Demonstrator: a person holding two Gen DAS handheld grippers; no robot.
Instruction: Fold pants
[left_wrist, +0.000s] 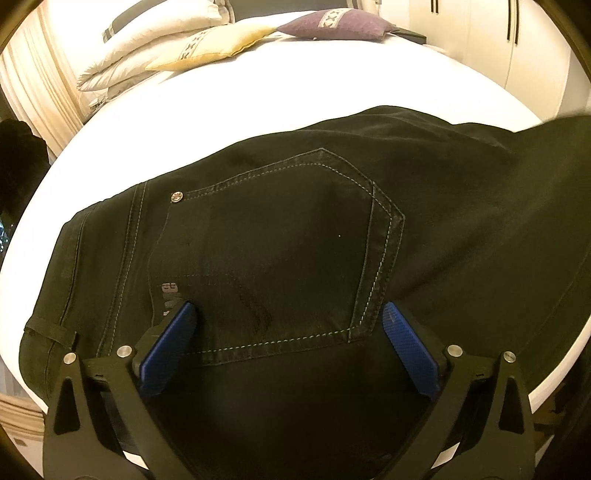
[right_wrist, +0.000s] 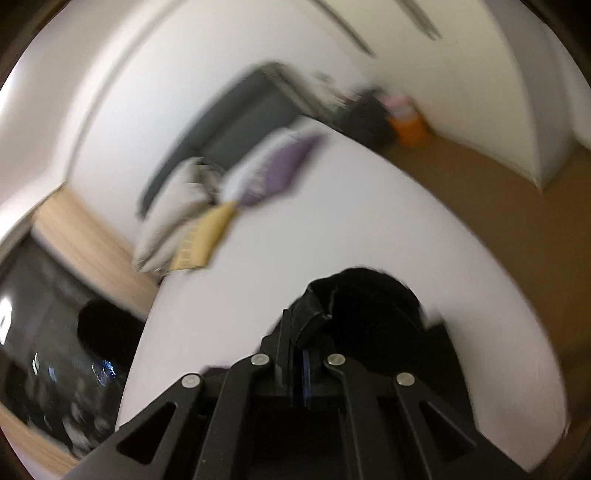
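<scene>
While your right gripper (right_wrist: 301, 332) is pinched tight on a bunch of dark cloth, keep that squeeze firm, because it looks like an end of the pants (left_wrist: 280, 236) and you do not want it to slip. The right view is blurry, so I cannot tell just which part of the pants it has.

Your left gripper (left_wrist: 290, 314) is wide open and has nothing in it. It hangs low over the seat of the pants, with one blue pad near the back pocket (left_wrist: 273, 243) at 9 o'clock and the other at 3 o'clock. I cannot tell if the pads touch the cloth.

The pants lie flat on the white bed (left_wrist: 258, 99), back side up, with the waist at 9 o'clock and the legs going off toward 3 o'clock. The pillows (left_wrist: 207, 48) sit far away at 12 o'clock, so they are not in your way.

I think the step now is to bring the leg end over to meet the waist. Carry the cloth high enough that it does not drag and bunch up. Move it in a smooth arc toward 9 o'clock. Use the left gripper to press the seat down so the pants do not slide. Lay the end down so the edges line up, then let go slowly.
</scene>
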